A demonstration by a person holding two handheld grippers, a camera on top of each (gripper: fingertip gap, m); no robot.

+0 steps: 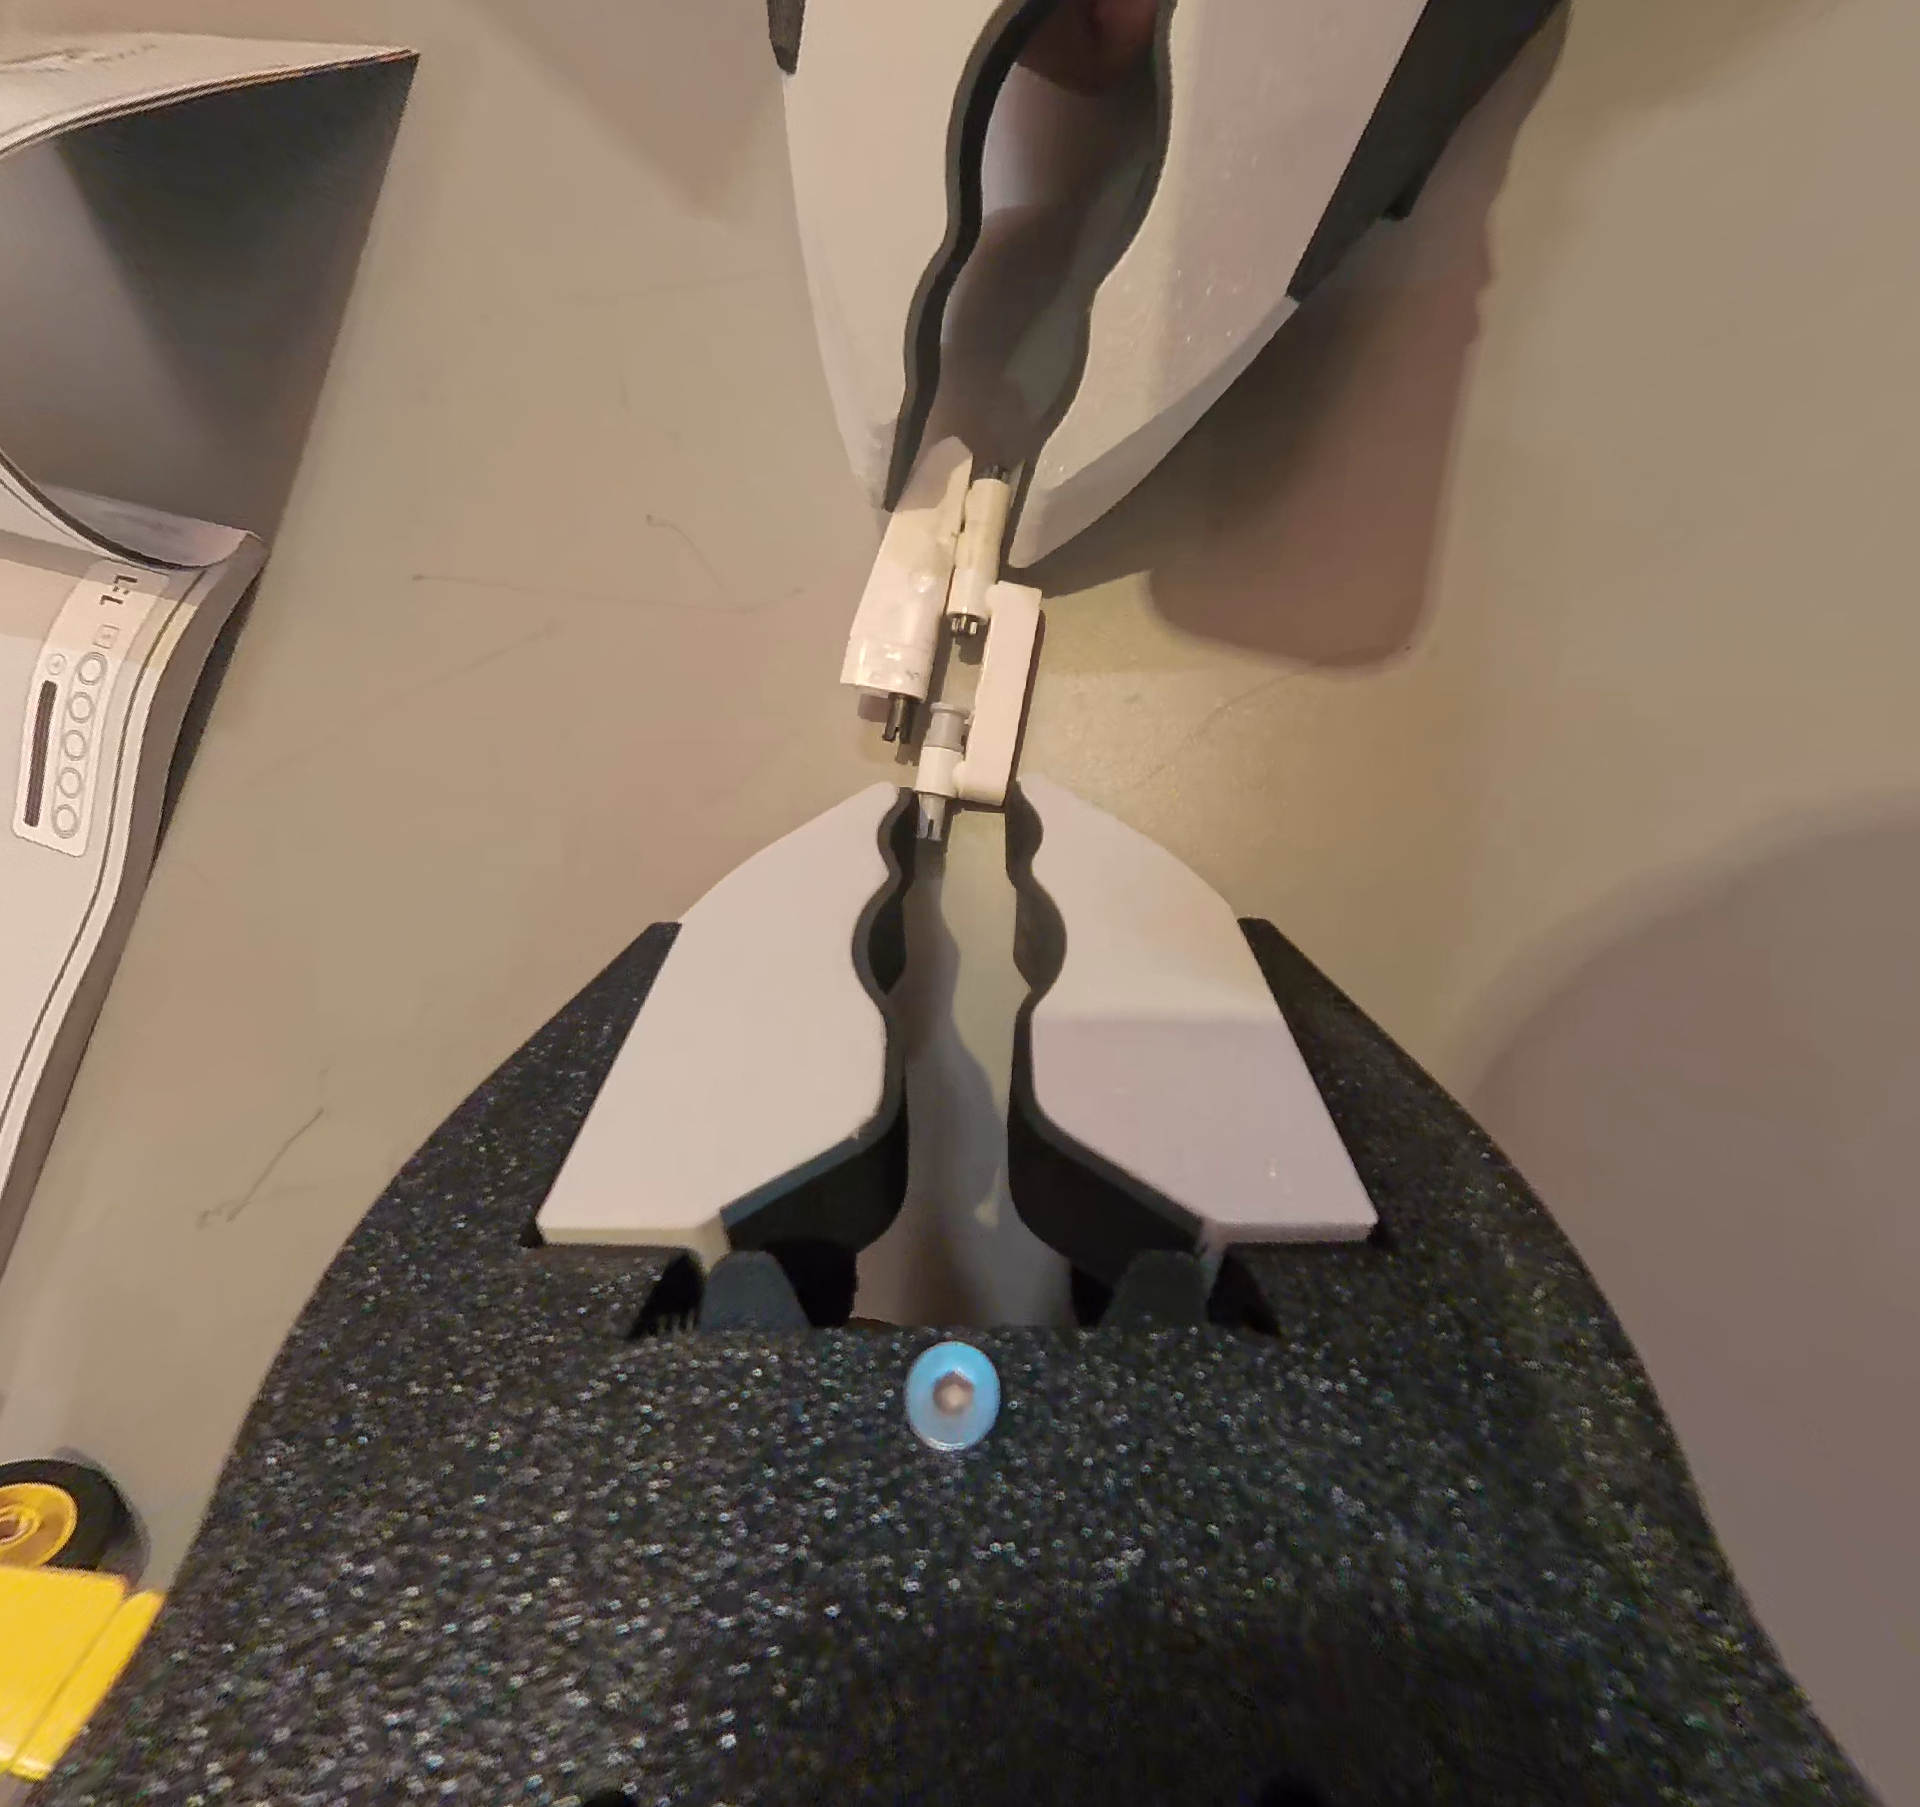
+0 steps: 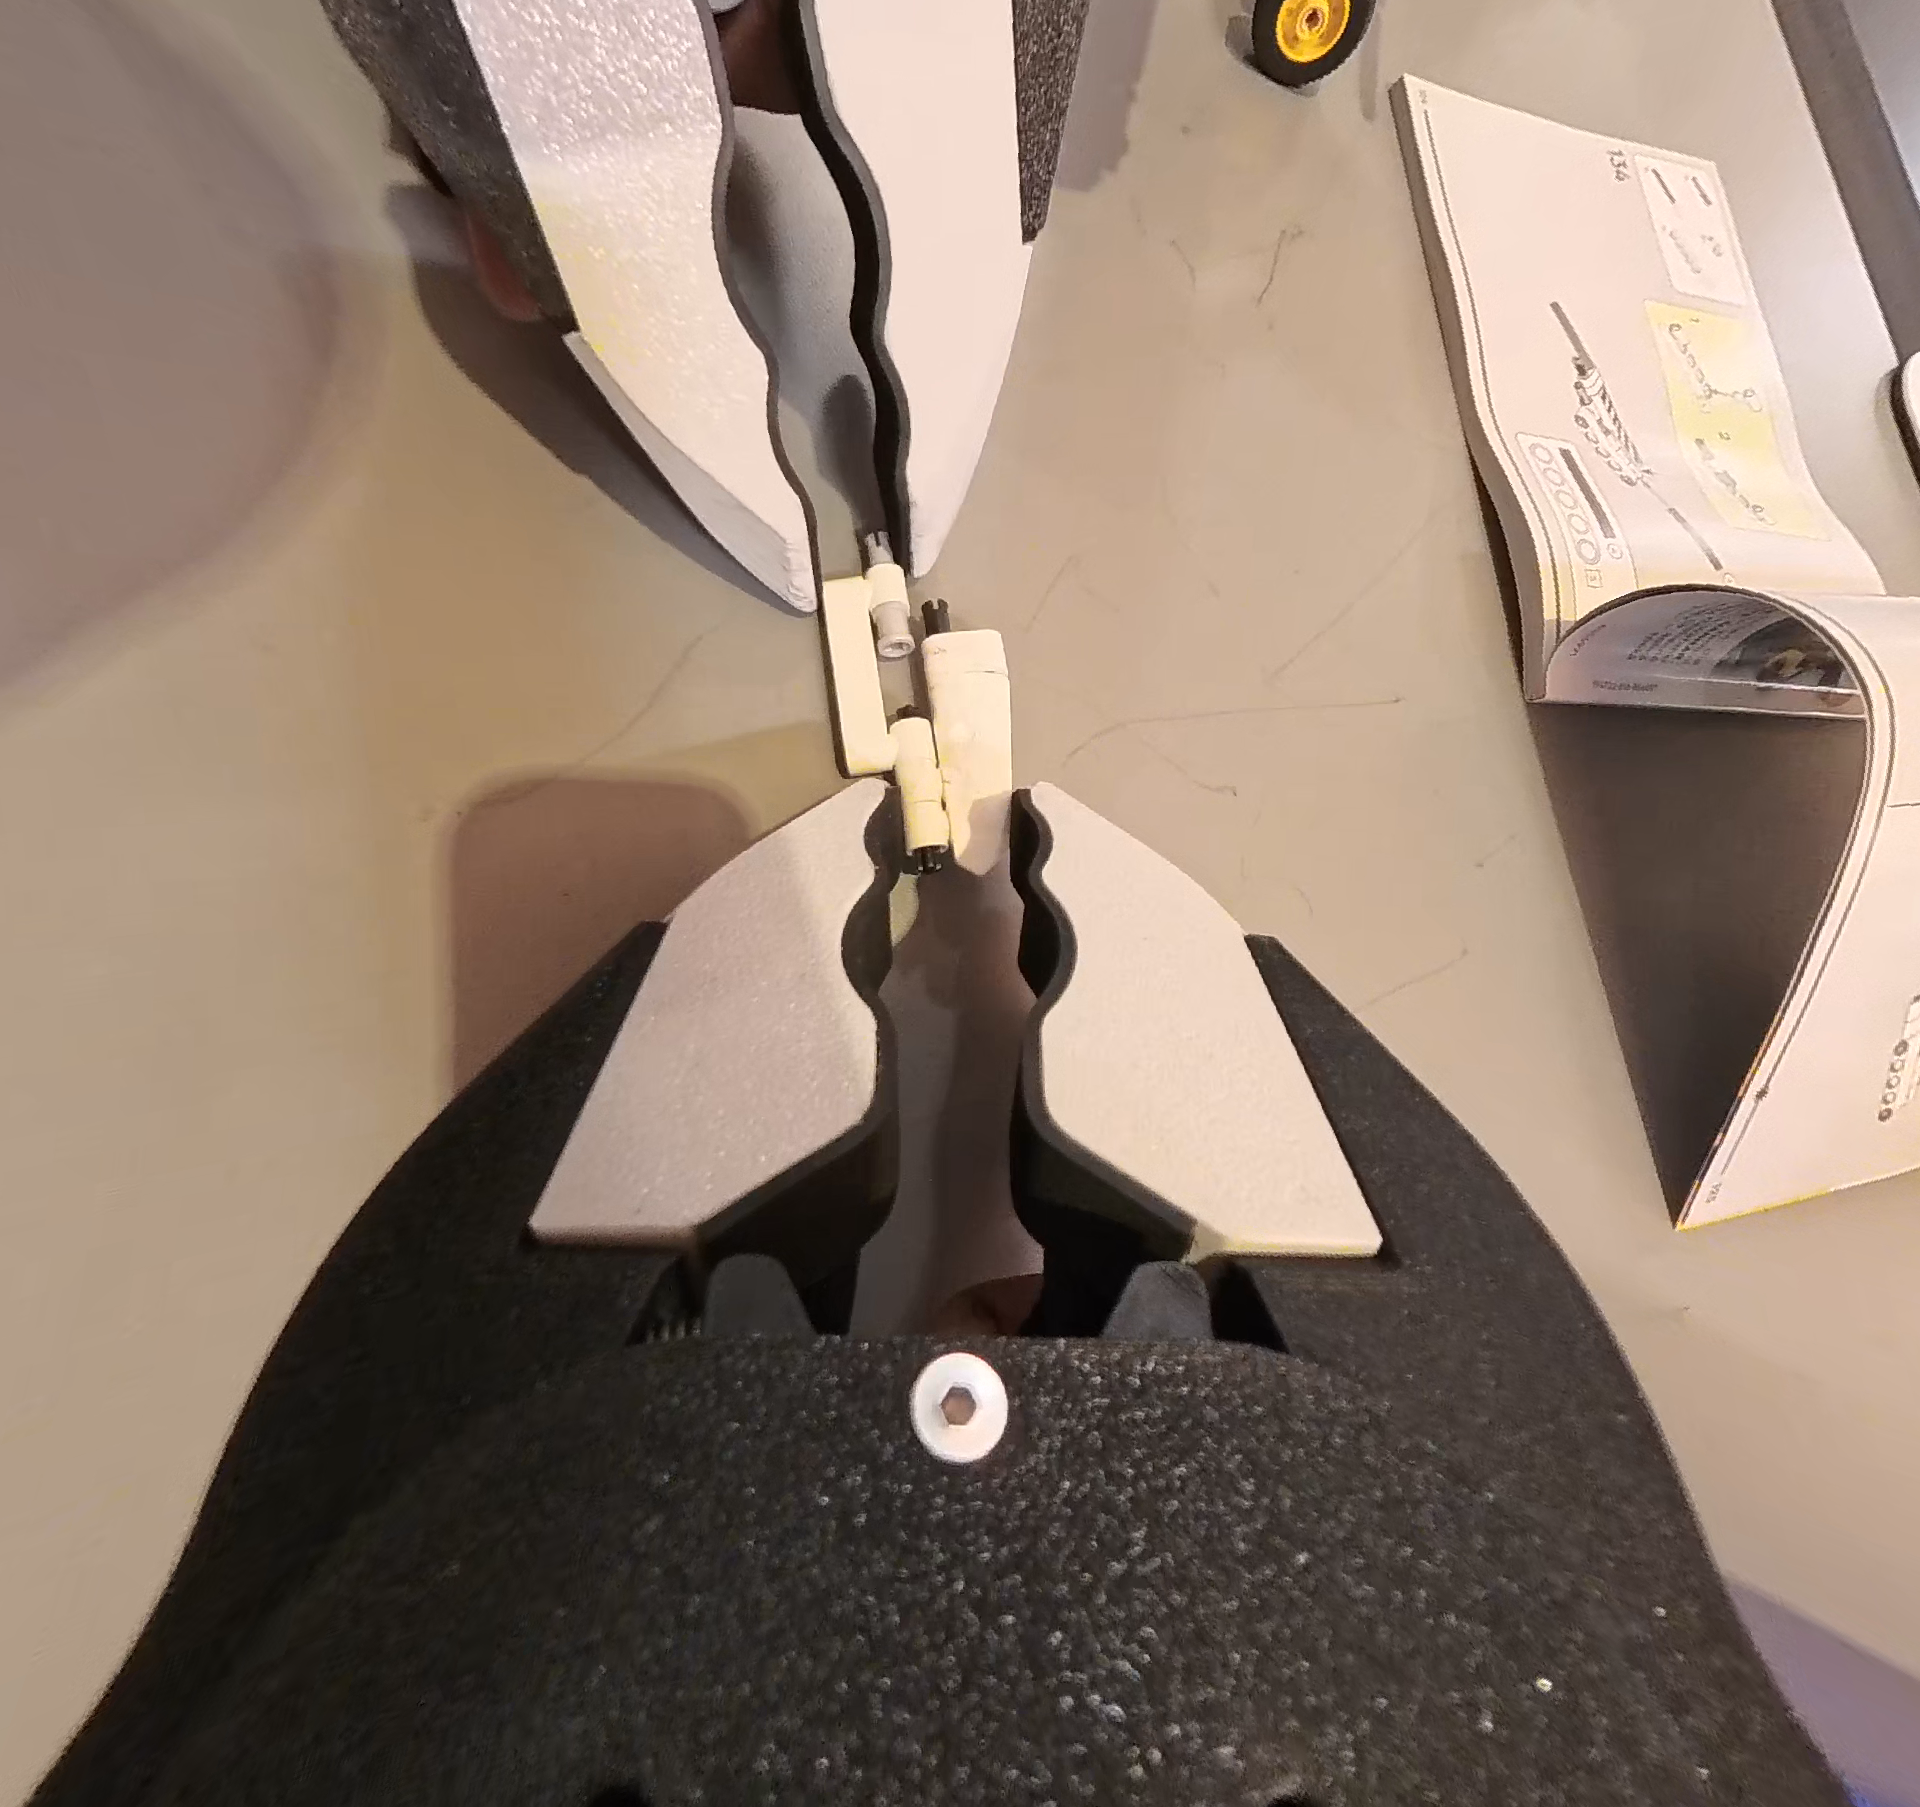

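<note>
Both tools (image 1: 961, 807) (image 2: 961, 801) tip-to-tip, narrowly parted

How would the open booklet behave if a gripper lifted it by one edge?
The booklet would probably flop: some of its pages already curl over in a loop, so the paper looks thin and limp. Its thick page stack suggests some weight, so it might sag from a pinch. Pushed, it would likely slide flat on the smooth table.

The right claw (image 2: 961, 822) gripped a white brick assembly (image 2: 961, 708) over the tabletop (image 2: 312, 614); the left claw (image 2: 868, 557) pinched its far pin. An open booklet (image 2: 1621, 386) and a yellow-hubbed wheel (image 2: 1314, 17) lay nearby.
</note>
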